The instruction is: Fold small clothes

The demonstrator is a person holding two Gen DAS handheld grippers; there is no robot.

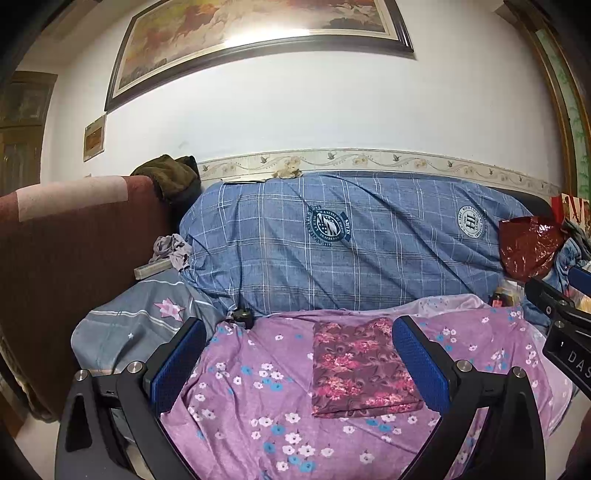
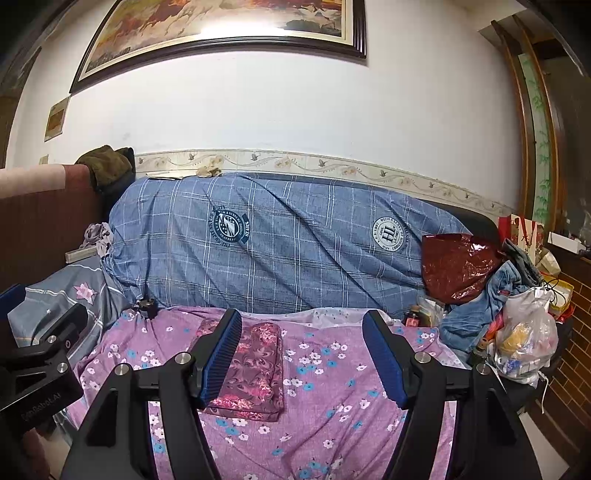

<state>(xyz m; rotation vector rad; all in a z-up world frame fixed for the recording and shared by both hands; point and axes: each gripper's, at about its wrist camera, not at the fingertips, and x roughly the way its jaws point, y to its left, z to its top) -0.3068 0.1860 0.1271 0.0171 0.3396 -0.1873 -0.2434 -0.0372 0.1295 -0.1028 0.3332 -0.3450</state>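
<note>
A lived-in home is shown: a sofa (image 2: 476, 221) draped with a checked sheet (image 2: 277, 251), a framed painting (image 2: 221, 29) hung above, bags (image 2: 524, 332) piled beside.

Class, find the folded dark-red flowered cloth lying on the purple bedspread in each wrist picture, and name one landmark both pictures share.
Left wrist view: the folded cloth lies centre-low on the purple bedspread, between the open jaws, nearer the right one.
Right wrist view: the folded cloth lies left of centre, partly behind the left jaw.
Shared landmark: the round dark crest on the blue checked cover behind.
</note>
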